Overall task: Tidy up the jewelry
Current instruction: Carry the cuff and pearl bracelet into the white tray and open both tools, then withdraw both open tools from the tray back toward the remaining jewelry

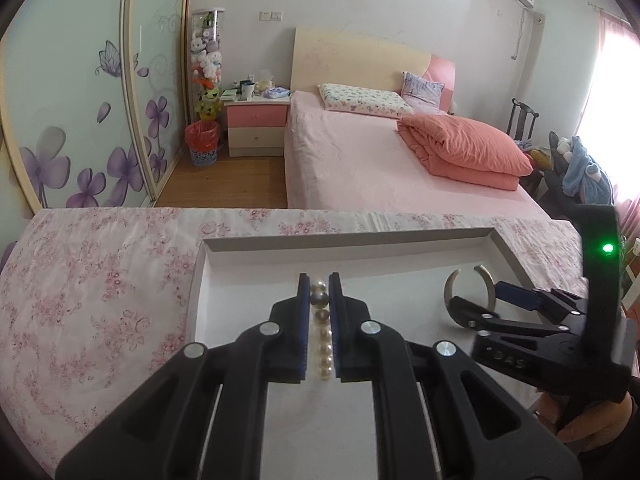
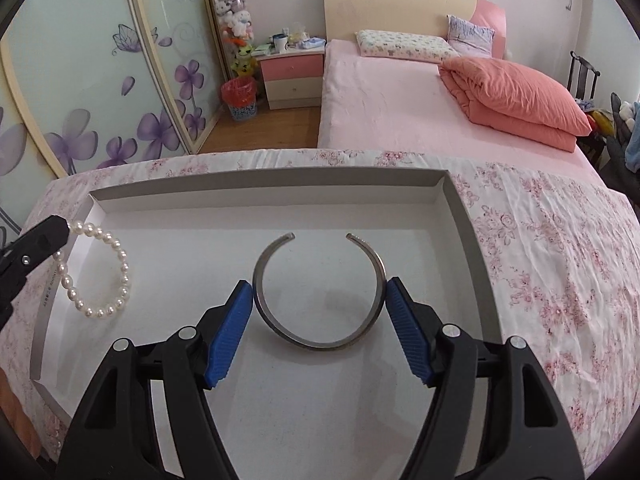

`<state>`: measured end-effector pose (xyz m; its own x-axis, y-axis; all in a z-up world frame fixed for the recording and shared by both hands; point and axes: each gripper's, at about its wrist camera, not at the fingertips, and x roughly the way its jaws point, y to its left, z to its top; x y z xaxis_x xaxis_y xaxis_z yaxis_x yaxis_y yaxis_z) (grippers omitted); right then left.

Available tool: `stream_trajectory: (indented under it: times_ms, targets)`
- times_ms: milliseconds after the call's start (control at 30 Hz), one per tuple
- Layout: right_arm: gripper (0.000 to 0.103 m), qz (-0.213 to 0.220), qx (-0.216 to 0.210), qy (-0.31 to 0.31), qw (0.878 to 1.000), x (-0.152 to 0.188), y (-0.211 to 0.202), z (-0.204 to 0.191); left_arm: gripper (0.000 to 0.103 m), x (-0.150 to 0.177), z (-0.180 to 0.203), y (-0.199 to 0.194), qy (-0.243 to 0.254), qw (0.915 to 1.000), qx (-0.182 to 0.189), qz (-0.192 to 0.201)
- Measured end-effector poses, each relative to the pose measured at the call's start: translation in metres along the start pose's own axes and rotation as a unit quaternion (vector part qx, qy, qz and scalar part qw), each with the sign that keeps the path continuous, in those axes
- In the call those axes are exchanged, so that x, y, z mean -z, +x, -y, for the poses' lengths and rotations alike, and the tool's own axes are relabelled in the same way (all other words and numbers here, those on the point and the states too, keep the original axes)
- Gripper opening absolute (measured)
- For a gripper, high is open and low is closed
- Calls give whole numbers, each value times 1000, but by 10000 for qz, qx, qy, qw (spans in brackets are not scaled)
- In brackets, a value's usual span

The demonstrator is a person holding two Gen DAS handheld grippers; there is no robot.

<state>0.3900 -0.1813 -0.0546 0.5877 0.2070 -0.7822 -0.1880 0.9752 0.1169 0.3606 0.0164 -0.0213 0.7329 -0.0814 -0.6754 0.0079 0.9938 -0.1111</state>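
Note:
A white pearl bracelet (image 1: 323,354) is pinched between the pads of my left gripper (image 1: 319,281), which is shut on it above the shallow white tray (image 1: 348,237). From the right wrist view the bracelet (image 2: 124,268) hangs as a loop from the left gripper (image 2: 60,226) over the tray's left side (image 2: 264,184). A silver open cuff bangle (image 2: 320,346) lies on the tray floor, its gap facing away. My right gripper (image 2: 320,288) stands wide around it, one blue pad at each outer side. The left wrist view shows the bangle (image 1: 449,294) and right gripper (image 1: 476,298) at the right.
The tray sits on a pink floral cloth (image 2: 540,264) over a table whose far edge drops to the wooden floor (image 1: 224,184). Beyond are a pink bed (image 1: 380,168), a bedside cabinet (image 1: 256,128) and sliding wardrobe doors (image 1: 80,120). A hand (image 1: 592,428) holds the right gripper.

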Motion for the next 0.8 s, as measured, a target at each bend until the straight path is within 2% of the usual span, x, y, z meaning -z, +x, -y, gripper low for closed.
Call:
stream_trajectory:
  times_ms: [33,67,167,300,433,633,800]
  targets:
    - [78,36,-41,15,10000,0,-4,1,11,0,-2,1,-44,10000,-7,-25]
    - [79,119,-74,18,9999,-2,-8,2,14,0,-6,1,-96,9999,-9,-35]
    - [79,357,-35,-7,9994,0,-25,5,25,2,-16,-5,-239,9997,-54,-34]
    - [79,596,-28,67,9982,3,-47,12,29,5,-29,-23,-376,9992,-87,50]
    - [79,777,6,86,9969,9,-69,18,36,14,-37,-48,-387,9990,-152,142]
    - [79,950,83,48,9954,37,-103,30,46,46,-49,-87,-395,9989,-197,185]
    - [79,875,155,101,9960,68,-115,42,56,86,-58,-115,-394,9989,-227,129]
